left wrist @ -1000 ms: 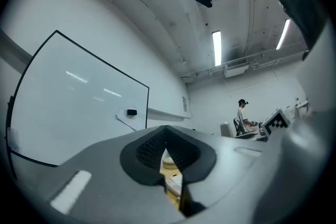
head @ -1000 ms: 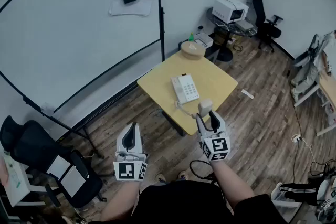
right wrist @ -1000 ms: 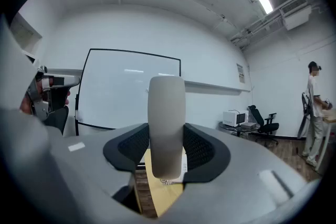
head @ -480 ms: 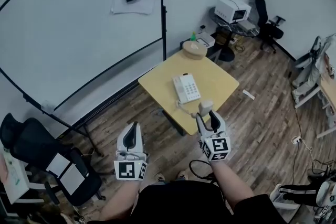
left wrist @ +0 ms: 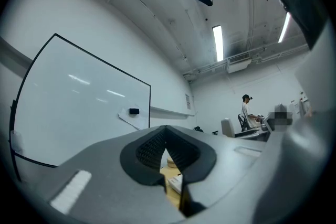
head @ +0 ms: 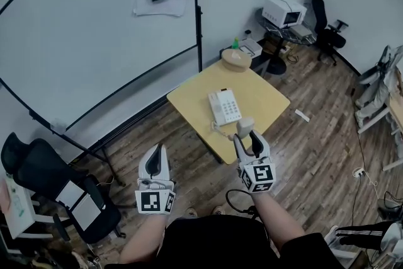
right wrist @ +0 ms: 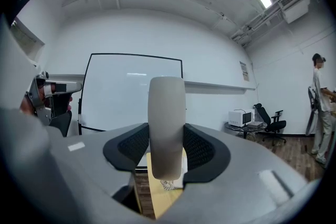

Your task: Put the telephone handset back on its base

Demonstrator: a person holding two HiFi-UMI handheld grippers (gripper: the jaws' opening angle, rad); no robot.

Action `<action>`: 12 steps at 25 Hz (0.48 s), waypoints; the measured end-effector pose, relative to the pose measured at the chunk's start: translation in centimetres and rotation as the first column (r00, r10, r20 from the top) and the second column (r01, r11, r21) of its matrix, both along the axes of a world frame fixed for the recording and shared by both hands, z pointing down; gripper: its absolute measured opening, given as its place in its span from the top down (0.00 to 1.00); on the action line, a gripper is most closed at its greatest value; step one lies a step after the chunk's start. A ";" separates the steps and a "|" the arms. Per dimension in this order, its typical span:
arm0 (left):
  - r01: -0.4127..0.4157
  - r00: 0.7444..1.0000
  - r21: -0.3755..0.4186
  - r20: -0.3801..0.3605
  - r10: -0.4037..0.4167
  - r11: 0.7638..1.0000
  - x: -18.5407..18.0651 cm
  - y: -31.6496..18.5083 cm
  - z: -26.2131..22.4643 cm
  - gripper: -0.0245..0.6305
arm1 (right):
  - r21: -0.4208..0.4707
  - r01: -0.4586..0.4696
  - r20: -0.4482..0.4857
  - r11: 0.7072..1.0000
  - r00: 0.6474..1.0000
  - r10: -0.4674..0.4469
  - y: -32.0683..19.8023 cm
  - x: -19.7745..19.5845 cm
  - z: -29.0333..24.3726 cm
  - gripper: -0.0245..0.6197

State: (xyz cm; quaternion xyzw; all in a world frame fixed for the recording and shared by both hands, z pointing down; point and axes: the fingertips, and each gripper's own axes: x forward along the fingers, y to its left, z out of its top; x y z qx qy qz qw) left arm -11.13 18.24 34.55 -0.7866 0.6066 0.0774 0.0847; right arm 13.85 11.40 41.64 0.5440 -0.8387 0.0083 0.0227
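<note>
A white telephone base [head: 225, 106] lies on the small yellow table [head: 261, 97]. My right gripper [head: 247, 137] hovers just off the table's near corner, shut on the beige handset [head: 245, 127], which stands upright between its pads. The right gripper view shows the handset [right wrist: 167, 123] clamped in the middle of the gripper [right wrist: 167, 139], with the coiled cord [right wrist: 168, 184] and the table below. My left gripper [head: 155, 155] hangs lower left over the floor, away from the table. Seen up close, the left gripper [left wrist: 167, 136] holds nothing and its jaws meet at the tips.
A large whiteboard [head: 94, 41] on a black stand fills the left. A round tan object [head: 234, 58] sits at the table's far corner. An office chair [head: 44, 179] stands at lower left, a side table with a printer [head: 284, 11] at the back right. A person [right wrist: 321, 107] stands far right.
Both grippers stay almost where they were, with the handset still in the right one. The left gripper has sunk slightly.
</note>
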 end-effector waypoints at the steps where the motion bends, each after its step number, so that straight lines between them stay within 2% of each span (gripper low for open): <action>1: 0.006 1.000 0.005 0.002 -0.006 1.000 0.2 -0.3 0.0 0.96 | 0.006 0.006 0.000 1.000 1.000 -0.006 -0.3 0.2 -0.1 0.63; 12: 0.026 0.998 0.010 0.053 -0.027 1.000 1.6 -4.5 0.4 0.96 | 0.024 0.036 0.019 0.999 0.999 -0.036 -3.2 1.0 0.3 0.63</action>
